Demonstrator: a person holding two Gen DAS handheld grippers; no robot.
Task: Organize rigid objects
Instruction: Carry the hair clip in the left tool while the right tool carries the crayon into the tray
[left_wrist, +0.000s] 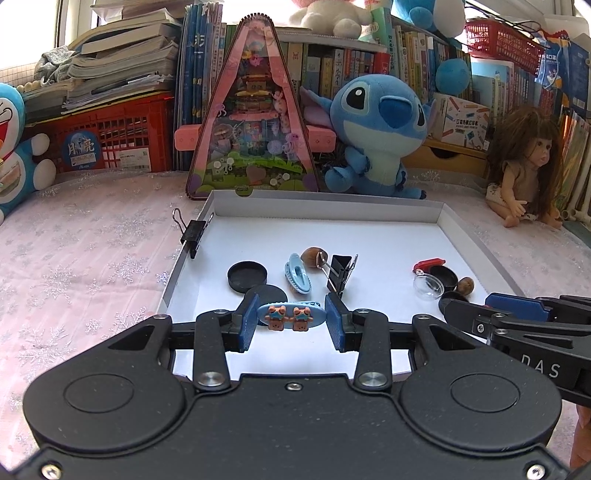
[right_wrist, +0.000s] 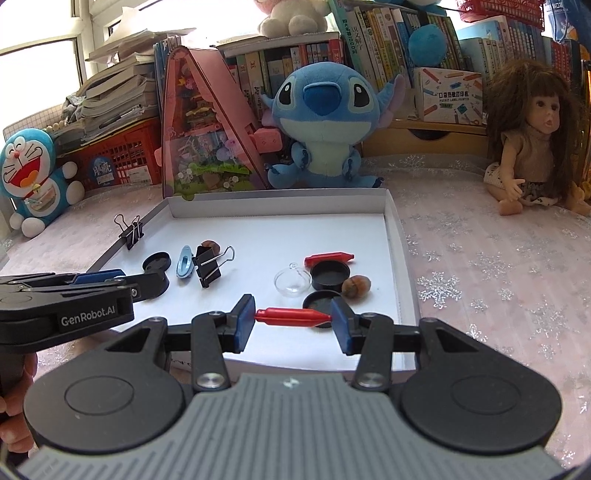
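Observation:
A shallow white box lid (left_wrist: 461, 236) (right_wrist: 393, 236) lies on the pink cloth and holds small items. My left gripper (left_wrist: 291, 322) is shut on a blue hair clip with two bear figures (left_wrist: 290, 314), held by its ends over the lid's near edge. My right gripper (right_wrist: 293, 318) is shut on a red crayon-shaped piece (right_wrist: 291, 316), gripped end to end. In the lid lie a plain blue hair clip (left_wrist: 297, 277) (right_wrist: 184, 261), black round caps (left_wrist: 246, 276) (right_wrist: 330, 275), a black binder clip (left_wrist: 340, 273) (right_wrist: 208, 265), walnuts (left_wrist: 314, 256) (right_wrist: 356, 286), a clear half-sphere (left_wrist: 428, 286) (right_wrist: 292, 282) and a second red piece (left_wrist: 428, 263) (right_wrist: 328, 258).
Another binder clip (left_wrist: 194, 232) (right_wrist: 130, 229) is clamped on the lid's left wall. Behind the lid stand a pink triangular toy case (left_wrist: 255, 122), a Stitch plush (left_wrist: 380, 133) (right_wrist: 325, 122), a doll (right_wrist: 532, 140), a Doraemon plush (right_wrist: 33, 181), red crates and books.

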